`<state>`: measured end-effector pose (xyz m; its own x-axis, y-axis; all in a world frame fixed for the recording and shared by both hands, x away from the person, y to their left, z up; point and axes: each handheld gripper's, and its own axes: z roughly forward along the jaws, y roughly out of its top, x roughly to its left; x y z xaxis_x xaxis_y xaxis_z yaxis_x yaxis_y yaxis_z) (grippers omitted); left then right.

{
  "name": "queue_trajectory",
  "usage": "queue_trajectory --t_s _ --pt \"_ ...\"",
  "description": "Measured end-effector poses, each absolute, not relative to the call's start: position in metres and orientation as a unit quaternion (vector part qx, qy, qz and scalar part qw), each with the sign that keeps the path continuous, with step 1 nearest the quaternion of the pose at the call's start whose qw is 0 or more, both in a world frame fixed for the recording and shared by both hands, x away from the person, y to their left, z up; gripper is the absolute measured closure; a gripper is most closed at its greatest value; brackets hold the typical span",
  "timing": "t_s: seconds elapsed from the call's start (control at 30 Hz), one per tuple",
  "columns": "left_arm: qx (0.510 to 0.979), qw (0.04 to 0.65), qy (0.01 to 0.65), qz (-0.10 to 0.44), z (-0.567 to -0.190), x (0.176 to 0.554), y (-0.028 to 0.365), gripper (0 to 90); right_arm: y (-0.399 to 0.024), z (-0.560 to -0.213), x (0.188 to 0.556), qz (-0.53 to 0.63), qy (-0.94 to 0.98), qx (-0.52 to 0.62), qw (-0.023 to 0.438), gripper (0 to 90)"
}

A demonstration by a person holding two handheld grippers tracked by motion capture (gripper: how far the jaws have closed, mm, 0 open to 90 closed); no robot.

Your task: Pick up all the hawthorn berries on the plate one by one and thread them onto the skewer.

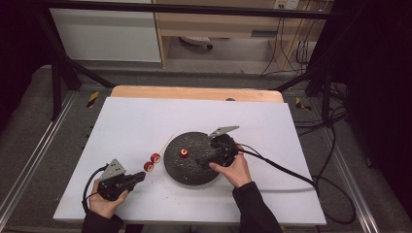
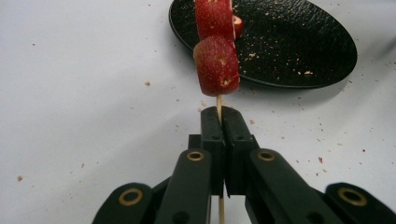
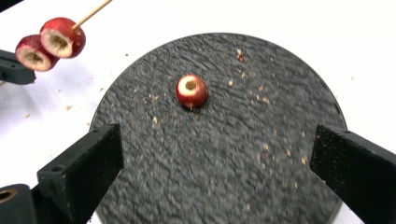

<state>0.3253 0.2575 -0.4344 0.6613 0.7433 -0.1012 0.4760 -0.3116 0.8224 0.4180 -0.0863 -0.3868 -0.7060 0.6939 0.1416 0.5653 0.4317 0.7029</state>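
Left gripper (image 2: pixel 219 122) clamps thin skewer (image 2: pixel 218 103); right gripper (image 3: pixel 215 163) gapes over small, light, firm fruit (image 3: pixel 192 91), frame centre. Grip its sides.

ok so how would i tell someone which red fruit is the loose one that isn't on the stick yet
Start at the round black plate in the middle of the white table. The loose fruit is the single small red piece lying on the plate's dark surface, cored hole facing up. The other two red pieces sit off the plate's left edge, threaded on a wooden skewer.
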Motion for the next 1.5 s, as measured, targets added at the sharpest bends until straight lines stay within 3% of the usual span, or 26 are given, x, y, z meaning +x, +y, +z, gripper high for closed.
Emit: queue_trajectory --t_s 0.6,1.5 --pt "0.793 0.443 0.39 0.152 -0.435 0.327 0.263 88.2 -0.032 -0.387 0.457 0.314 0.871 0.371 0.07 10.3" --pt "0.794 0.44 0.391 0.151 -0.436 0.328 0.262 88.2 -0.006 -0.411 0.476 0.277 0.871 0.406 0.013 52.2"
